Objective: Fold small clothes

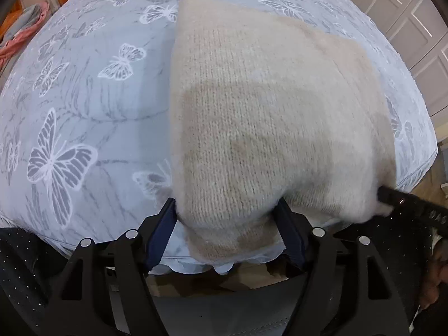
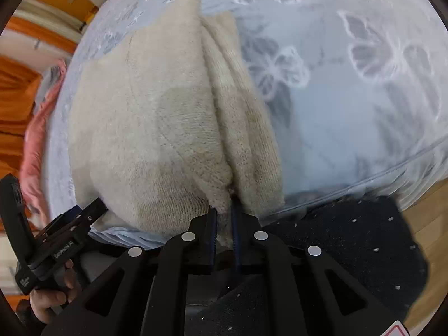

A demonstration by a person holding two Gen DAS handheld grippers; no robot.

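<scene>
A fuzzy cream knit garment (image 1: 266, 106) lies on the butterfly-print bed sheet (image 1: 84, 112), its near edge over the bed's front edge. My left gripper (image 1: 228, 212) has its jaws wide apart, with the garment's near left corner bulging between them. My right gripper (image 2: 224, 210) is shut on the garment's near right corner (image 2: 221, 204), which bunches into folds running away from the jaws. The right gripper's finger shows in the left wrist view (image 1: 397, 200) at the garment's right corner. The left gripper shows in the right wrist view (image 2: 81, 212) at the lower left.
A pink and grey cloth (image 2: 36, 128) lies at the bed's left side, also in the left wrist view (image 1: 25, 30). White panelled doors (image 1: 406, 19) stand at the right. An orange wall (image 2: 16, 95) is at the left. Wooden floor (image 2: 428, 218) shows below the bed edge.
</scene>
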